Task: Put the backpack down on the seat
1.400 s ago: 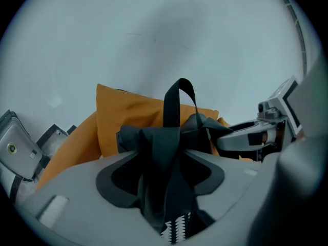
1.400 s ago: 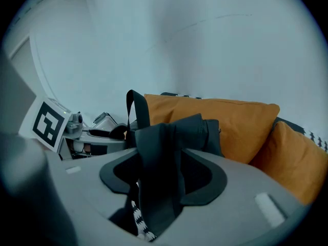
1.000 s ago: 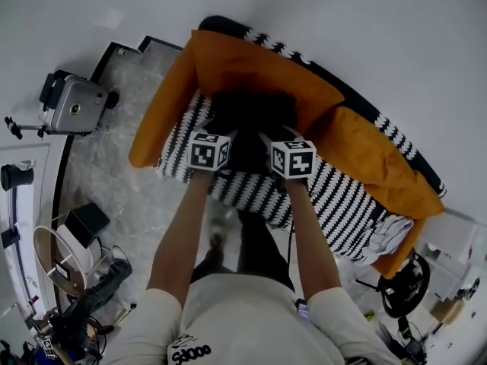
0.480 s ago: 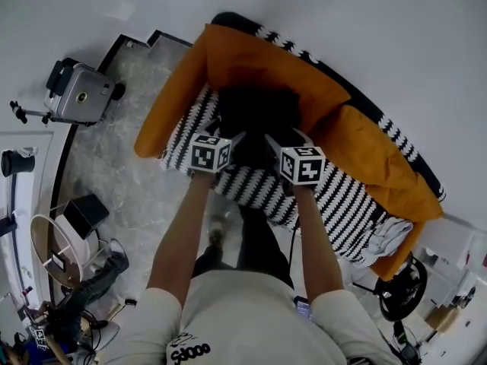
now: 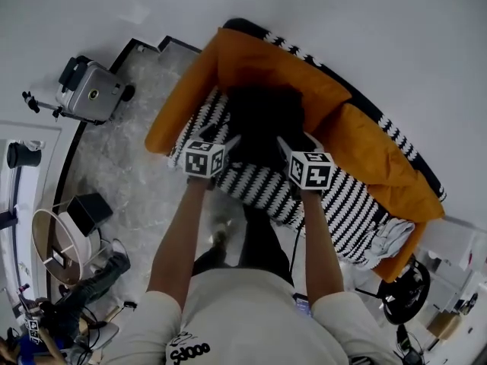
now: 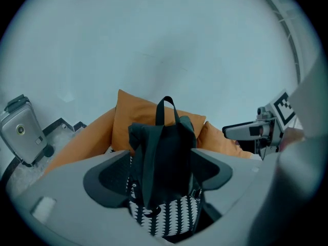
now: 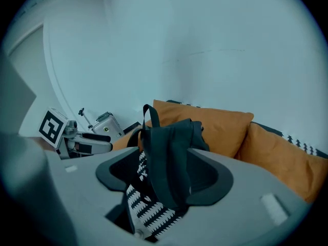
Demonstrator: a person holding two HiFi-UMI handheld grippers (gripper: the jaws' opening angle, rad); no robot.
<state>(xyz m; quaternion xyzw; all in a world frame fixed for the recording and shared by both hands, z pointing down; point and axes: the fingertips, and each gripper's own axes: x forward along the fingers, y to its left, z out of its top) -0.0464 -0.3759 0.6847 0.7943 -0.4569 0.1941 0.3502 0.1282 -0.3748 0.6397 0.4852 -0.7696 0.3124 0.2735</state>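
Black backpack (image 5: 262, 120) upright on the sofa's black-and-white seat (image 5: 342, 204), leaning against the orange cushions (image 5: 266, 71) (white wall (image 5: 365, 29) behind, marbled floor (image 5: 122, 173) in front). Left gripper (image 6: 160, 169): jaws wide, backpack between them, not pinched. Right gripper (image 7: 164, 176): jaws wide but closing, a strap between them, not pinched.

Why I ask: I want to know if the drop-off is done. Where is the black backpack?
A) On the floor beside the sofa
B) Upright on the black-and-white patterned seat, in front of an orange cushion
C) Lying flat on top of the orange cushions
B: the backpack stands upright on the patterned seat, with an orange cushion behind it.
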